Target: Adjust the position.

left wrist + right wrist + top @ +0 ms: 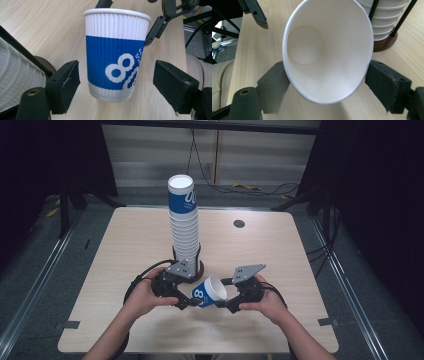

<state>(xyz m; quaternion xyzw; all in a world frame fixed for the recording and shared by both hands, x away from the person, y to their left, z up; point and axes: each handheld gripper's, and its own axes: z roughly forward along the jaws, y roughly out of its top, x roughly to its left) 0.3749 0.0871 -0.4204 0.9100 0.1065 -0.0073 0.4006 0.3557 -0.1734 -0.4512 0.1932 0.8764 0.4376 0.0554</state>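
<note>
We see a single blue-and-white paper cup point(209, 292) lying tilted between the two claws, lifted above the near middle of the worktop point(125, 250), just in front of the tall stack of cups point(184, 227) on its dark round base point(200, 269). The right claw point(226, 303) presses both pads against the cup's rim end, its open mouth facing that camera. The left claw point(189, 303) stands wide around the cup's base, its pads clear of the ribbed wall point(115, 53). We judge the cup to be very light and easily crushed, most of all at the open mouth. The ribbed sleeve should give grip, so a gentle hold lower down, near the stiffer bottom, looks safest.
</note>
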